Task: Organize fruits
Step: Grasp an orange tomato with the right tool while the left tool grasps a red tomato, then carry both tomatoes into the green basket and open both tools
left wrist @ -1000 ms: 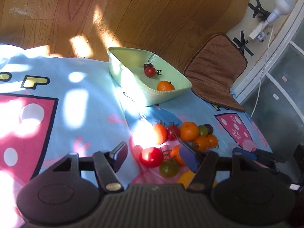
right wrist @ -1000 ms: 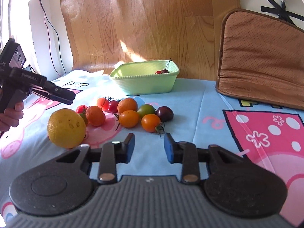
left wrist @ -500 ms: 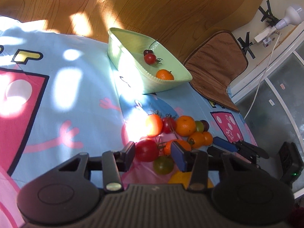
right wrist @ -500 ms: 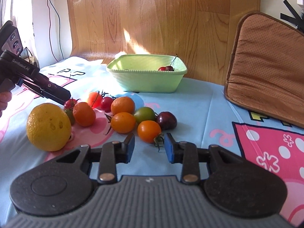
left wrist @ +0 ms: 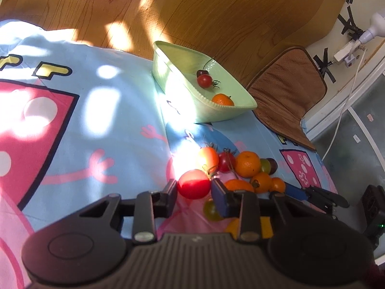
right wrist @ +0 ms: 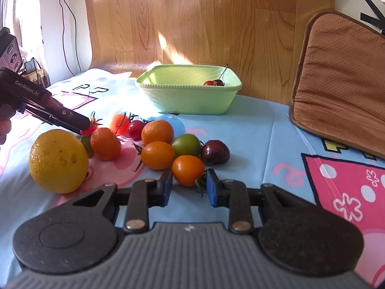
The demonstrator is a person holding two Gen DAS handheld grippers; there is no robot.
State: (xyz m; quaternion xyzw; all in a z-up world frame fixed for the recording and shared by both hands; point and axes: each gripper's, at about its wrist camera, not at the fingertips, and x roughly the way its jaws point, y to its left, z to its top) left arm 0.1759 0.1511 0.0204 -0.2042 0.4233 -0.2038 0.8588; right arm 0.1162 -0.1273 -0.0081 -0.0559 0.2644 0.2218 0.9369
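The left claw point(left wrist: 194, 190) is bracketing a red tomato point(left wrist: 194, 184) on the cartoon-print cloth point(left wrist: 96, 120), jaws touching or nearly so, while the right claw point(right wrist: 189, 187), narrowly parted, is straddling an orange tomato point(right wrist: 188, 170), both presumably bound for the green basket point(right wrist: 190, 101) beyond; "GenRobot.AI" is showing on the left tool.

- Fruit cluster point(right wrist: 158, 142) packed tight, pieces touching; little room for a finger between them.
- Large yellow citrus point(right wrist: 59, 161) blocks the cluster's left end.
- Open blue cloth point(right wrist: 252, 139) right of the cluster up to the brown cushion point(right wrist: 341, 84).
- Clear strip of cloth between cluster and green bowl point(right wrist: 190, 96).
- Bowl mostly bare inside point(left wrist: 182, 72); three fruits sit toward one side.
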